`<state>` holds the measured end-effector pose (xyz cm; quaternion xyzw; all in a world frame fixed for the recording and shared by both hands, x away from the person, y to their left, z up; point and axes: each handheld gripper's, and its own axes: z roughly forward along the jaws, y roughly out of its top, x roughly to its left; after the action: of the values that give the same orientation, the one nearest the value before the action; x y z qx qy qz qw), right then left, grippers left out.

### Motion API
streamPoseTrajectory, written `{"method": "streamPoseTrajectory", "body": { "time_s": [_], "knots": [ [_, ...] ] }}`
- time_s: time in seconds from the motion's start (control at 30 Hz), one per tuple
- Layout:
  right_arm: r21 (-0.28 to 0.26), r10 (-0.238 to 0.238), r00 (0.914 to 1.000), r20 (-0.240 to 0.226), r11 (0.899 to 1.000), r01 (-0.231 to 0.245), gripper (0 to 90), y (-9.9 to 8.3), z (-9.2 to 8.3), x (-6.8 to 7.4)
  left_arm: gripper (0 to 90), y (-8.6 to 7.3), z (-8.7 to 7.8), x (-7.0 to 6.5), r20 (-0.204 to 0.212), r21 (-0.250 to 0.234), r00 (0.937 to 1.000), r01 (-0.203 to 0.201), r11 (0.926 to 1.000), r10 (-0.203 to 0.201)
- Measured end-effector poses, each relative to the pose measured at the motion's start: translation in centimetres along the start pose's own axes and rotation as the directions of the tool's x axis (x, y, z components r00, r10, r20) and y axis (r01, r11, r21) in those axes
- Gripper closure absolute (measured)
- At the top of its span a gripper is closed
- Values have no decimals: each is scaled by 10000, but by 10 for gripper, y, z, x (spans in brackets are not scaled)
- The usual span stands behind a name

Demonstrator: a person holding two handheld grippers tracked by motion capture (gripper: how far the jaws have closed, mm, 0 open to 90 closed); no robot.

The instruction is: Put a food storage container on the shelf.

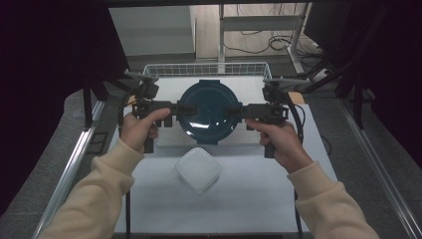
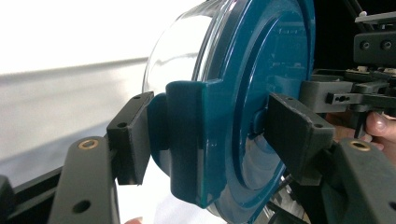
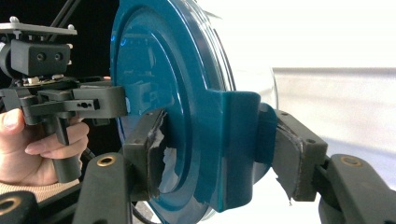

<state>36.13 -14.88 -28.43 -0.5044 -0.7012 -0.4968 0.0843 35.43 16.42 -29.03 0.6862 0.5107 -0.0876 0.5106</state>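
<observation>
The left gripper (image 1: 185, 107) pinches the left side flap of the round glass bowl with the blue lid (image 1: 209, 112). The bowl is up above the white table (image 1: 259, 194), in front of the wire basket (image 1: 206, 69). The right gripper (image 1: 234, 110) pinches its right flap. A white square lid (image 1: 197, 170) lies nearer the person.

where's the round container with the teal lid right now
In the high view the round container sits mid-table, clamped between the left claw and right claw, in front of the wire basket and behind the white square lid.

cream sleeves (image 1: 99, 196), black grippers, brass-ringed screw holes, trailing cables
</observation>
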Motion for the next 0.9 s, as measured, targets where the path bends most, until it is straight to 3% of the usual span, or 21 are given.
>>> {"method": "streamPoseTrajectory", "body": {
  "time_s": [0.23, 0.47, 0.9],
  "knots": [
    [-105, -306, 9995, 29, 9995, 306, 411, 37, -3, 5, 351, 32, 0, -1, 81, -208, 10000, 22, 9998, -20],
    [198, -469, 9989, 20, 9987, 468, 411, 66, 3, -5, 351, 54, 10, 6, 30, -147, 9999, 117, 9998, -116],
    [439, -495, 9988, -47, 9978, 497, 411, 87, 17, -21, 351, 66, 20, 22, 2, -97, 9991, 420, 9991, -420]
  ]
}}
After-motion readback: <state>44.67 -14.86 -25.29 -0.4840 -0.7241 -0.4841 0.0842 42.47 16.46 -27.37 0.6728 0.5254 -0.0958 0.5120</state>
